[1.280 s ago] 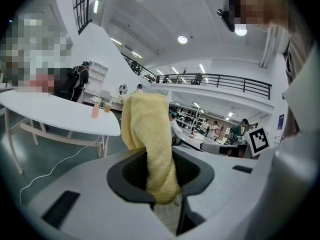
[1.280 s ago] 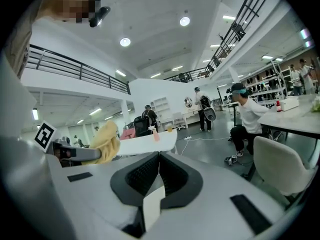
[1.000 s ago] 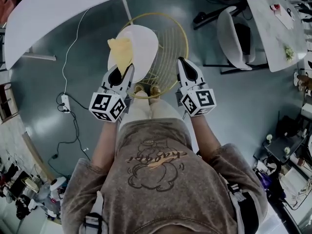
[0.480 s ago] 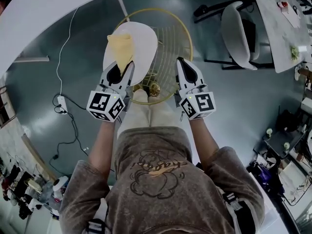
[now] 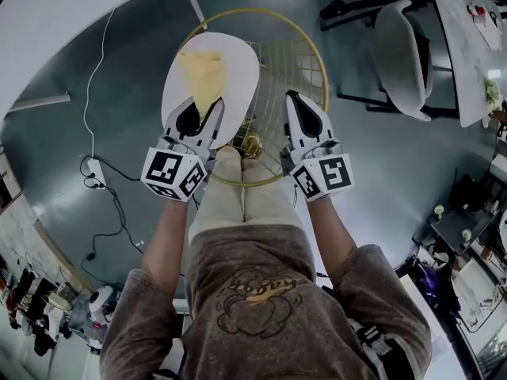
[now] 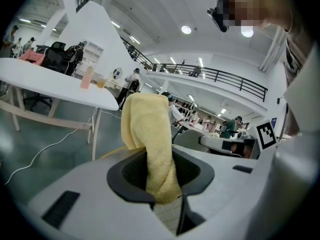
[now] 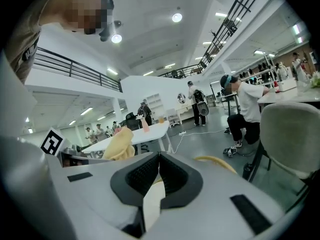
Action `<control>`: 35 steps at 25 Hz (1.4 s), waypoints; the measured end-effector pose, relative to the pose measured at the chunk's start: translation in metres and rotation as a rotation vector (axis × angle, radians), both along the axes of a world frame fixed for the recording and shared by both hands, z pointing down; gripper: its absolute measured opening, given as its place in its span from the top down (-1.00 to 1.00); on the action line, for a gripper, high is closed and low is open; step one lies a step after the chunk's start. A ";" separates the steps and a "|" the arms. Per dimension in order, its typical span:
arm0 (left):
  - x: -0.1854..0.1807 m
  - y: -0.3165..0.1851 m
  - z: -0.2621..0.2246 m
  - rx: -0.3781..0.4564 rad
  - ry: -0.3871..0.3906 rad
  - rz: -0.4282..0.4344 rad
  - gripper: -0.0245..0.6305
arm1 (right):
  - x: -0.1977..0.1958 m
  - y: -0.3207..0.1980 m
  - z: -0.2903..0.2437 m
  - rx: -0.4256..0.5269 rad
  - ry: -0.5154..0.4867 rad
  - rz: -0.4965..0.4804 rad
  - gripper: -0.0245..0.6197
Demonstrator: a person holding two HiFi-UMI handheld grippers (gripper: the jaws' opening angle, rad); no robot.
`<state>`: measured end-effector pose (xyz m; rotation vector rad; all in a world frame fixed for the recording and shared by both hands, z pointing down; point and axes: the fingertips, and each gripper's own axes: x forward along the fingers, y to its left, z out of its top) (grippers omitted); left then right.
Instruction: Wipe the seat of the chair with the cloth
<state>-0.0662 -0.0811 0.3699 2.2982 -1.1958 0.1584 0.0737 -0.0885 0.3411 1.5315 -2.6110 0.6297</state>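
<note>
A yellow terry cloth (image 5: 201,74), clamped in the left gripper (image 5: 207,108), is poised over the round white chair seat (image 5: 236,60), pressing and sweeping judged next; right gripper (image 5: 294,99) closed, empty.

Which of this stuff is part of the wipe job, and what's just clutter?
Job:
- cloth, pinched in the left claw
- seat of the wire chair

Clutter:
- white table
- power strip
- grey chair
- right claw: shut, empty, idle
</note>
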 end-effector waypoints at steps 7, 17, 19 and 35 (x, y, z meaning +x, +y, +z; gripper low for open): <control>0.004 -0.015 0.039 -0.031 0.004 0.011 0.58 | -0.006 -0.016 0.036 -0.021 -0.005 -0.014 0.84; 0.012 -0.022 0.095 -0.081 0.008 0.049 0.58 | -0.005 -0.029 0.053 -0.030 0.001 -0.009 0.84; 0.018 -0.022 0.108 -0.082 0.001 0.068 0.58 | -0.004 -0.030 0.056 -0.033 -0.002 -0.005 0.84; 0.090 -0.031 0.198 -0.165 0.051 0.237 0.58 | -0.001 -0.034 0.075 -0.077 -0.014 0.010 0.84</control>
